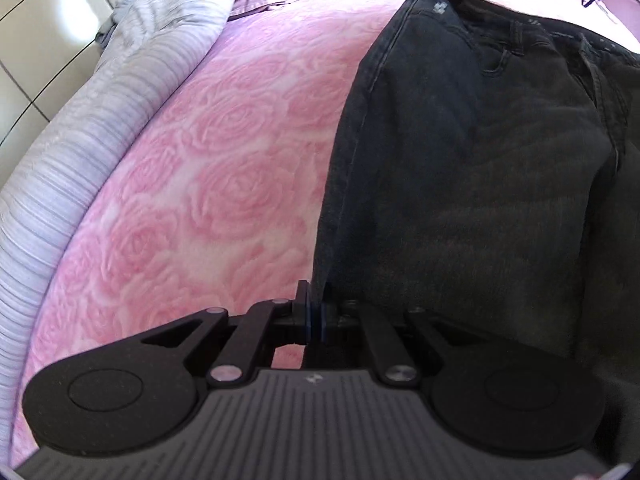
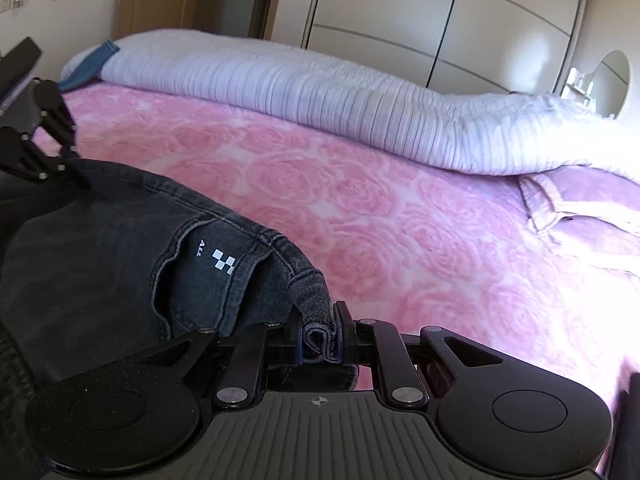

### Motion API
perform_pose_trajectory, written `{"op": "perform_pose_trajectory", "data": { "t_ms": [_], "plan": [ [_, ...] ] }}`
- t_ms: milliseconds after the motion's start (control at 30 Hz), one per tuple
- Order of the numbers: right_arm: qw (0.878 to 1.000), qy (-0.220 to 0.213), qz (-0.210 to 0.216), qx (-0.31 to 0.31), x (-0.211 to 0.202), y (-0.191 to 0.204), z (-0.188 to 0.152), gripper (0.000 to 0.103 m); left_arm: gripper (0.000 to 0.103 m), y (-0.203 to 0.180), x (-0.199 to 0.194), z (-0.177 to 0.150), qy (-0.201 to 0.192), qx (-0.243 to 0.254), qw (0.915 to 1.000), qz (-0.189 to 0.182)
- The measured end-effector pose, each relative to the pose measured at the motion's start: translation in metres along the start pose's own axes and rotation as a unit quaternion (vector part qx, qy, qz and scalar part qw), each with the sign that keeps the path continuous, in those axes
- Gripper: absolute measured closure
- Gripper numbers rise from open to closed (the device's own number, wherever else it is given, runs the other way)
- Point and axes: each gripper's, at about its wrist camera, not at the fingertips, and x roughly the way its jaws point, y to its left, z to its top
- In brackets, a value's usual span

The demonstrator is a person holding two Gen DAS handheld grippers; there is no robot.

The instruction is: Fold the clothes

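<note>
Denim, dark grey: jeans (image 1: 460, 160) spread on the pink rose bedspread (image 1: 208, 168), striped duvet (image 1: 68, 152) bunched beyond. Left tool (image 1: 317, 316) clamped on a thin edge of the cloth; right tool (image 2: 319, 340) pinching a bunched waistband corner. Two-point hold likely keeps the fabric taut for carrying a fold across. Pink shirt (image 2: 572, 216) lies apart.

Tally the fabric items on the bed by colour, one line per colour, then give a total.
Dark: 1, the jeans
Pink: 2, the rose blanket and the shirt
Pale lilac: 1, the ribbed duvet
Blue: 1, a cloth at the duvet's end
Total: 5
</note>
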Motion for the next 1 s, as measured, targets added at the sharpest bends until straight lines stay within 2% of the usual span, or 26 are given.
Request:
{"op": "perform_pose_trajectory", "data": {
  "t_ms": [67,167,200,233,267,300,333,400,433,500,533,600,667,733,800,900,1000],
  "plan": [
    [1.000,0.010,0.001,0.003,0.020,-0.005,0.002,0.090,0.097,0.003,0.005,-0.004,-0.003,-0.015,0.9999,0.001],
    [0.999,0.031,-0.006,-0.007,0.052,-0.008,0.002,0.087,0.091,0.005,0.012,-0.010,-0.005,-0.035,0.9994,0.004],
    [0.999,0.038,-0.011,-0.012,0.062,-0.006,0.003,0.079,0.085,0.006,0.013,-0.012,-0.006,-0.043,0.9990,0.006],
    [0.999,0.045,-0.021,-0.011,0.066,-0.006,0.002,0.075,0.083,0.008,0.011,-0.014,-0.008,-0.058,0.9982,0.009],
    [0.998,0.055,-0.028,0.005,0.069,-0.008,0.002,0.069,0.076,0.013,0.006,-0.016,-0.010,-0.074,0.9972,0.009],
    [0.997,0.062,-0.040,0.023,0.065,-0.011,0.003,0.062,0.069,0.018,0.001,-0.019,-0.013,-0.088,0.9960,0.011],
    [0.996,0.062,-0.062,0.026,0.056,-0.011,0.007,0.058,0.066,0.022,-0.010,-0.023,-0.018,-0.096,0.9951,0.015],
    [0.992,0.059,-0.104,0.026,0.036,-0.008,0.013,0.053,0.066,0.029,-0.041,-0.035,-0.030,-0.104,0.9938,0.026],
    [0.992,0.050,-0.114,0.018,0.019,-0.002,0.017,0.053,0.065,0.033,-0.062,-0.045,-0.037,-0.109,0.9927,0.036],
    [0.993,0.027,-0.114,0.009,-0.018,0.013,0.024,0.050,0.054,0.041,-0.104,-0.067,-0.046,-0.121,0.9900,0.057],
    [0.994,0.015,-0.111,0.005,-0.036,0.022,0.026,0.048,0.052,0.043,-0.128,-0.081,-0.046,-0.127,0.9883,0.071],
    [0.995,-0.011,-0.095,-0.001,-0.072,0.047,0.028,0.033,0.046,0.044,-0.172,-0.115,-0.038,-0.136,0.9854,0.094],
    [0.998,-0.039,-0.056,-0.003,-0.104,0.078,0.027,0.030,0.040,0.043,-0.214,-0.151,-0.024,-0.145,0.9827,0.113],
    [0.998,-0.057,0.005,-0.011,-0.128,0.116,0.023,0.029,0.040,0.037,-0.250,-0.186,-0.006,-0.147,0.9810,0.126],
    [0.995,-0.065,0.059,-0.046,-0.141,0.163,0.020,0.029,0.038,0.026,-0.280,-0.221,0.018,-0.145,0.9800,0.136],
    [0.983,-0.071,0.128,-0.107,-0.152,0.233,0.018,0.028,0.035,0.005,-0.300,-0.268,0.080,-0.115,0.9770,0.161],
    [0.969,-0.068,0.176,-0.160,-0.147,0.293,0.020,0.028,0.035,0.000,-0.295,-0.305,0.120,-0.126,0.9724,0.156]
  ]
}}
